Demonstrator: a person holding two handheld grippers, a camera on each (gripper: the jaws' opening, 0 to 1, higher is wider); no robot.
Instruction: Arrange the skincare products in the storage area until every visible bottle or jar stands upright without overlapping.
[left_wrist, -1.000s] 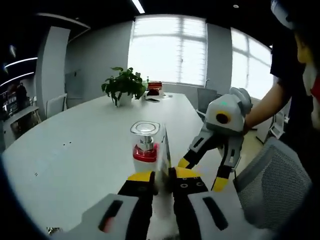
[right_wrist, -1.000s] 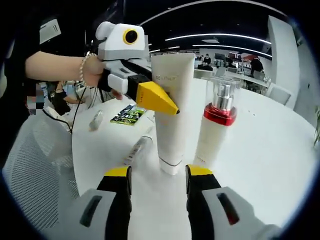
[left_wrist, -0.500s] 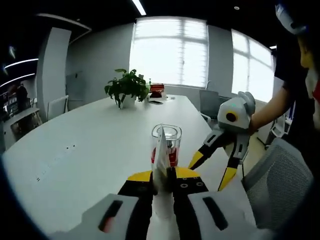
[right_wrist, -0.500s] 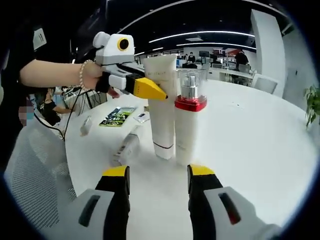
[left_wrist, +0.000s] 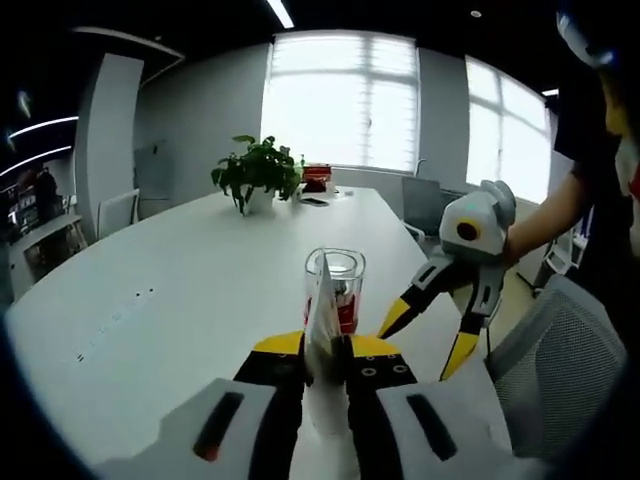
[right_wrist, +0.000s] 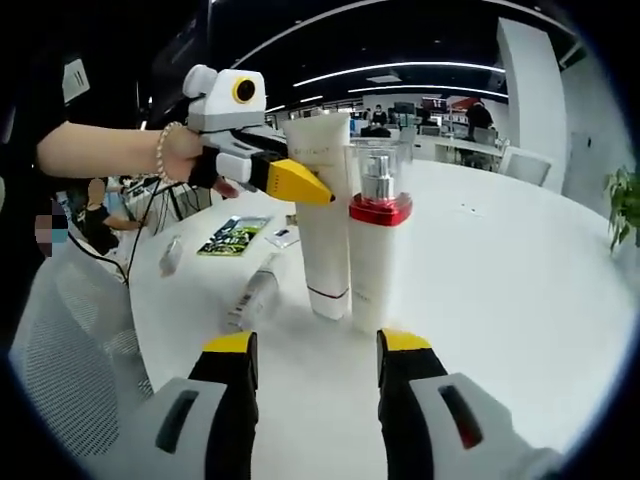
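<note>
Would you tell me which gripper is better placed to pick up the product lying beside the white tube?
Right. The right gripper is open and empty, with the lying product ahead on its left. The left gripper is shut on the upright white tube beside the pump bottle.

Left gripper (right_wrist: 318, 190) clamping upright white tube (right_wrist: 322, 225); right gripper (right_wrist: 316, 350) hanging open in front.

Tube is standing cap-down on the white table (right_wrist: 500, 260), touching the pump bottle (right_wrist: 377, 245) with red collar and clear cap beside it. Another tube (right_wrist: 252, 297) is lying flat near the table's edge, a green card (right_wrist: 232, 234) lying beyond it. A hand (right_wrist: 190, 150) with a bead bracelet is holding the left gripper.
</note>
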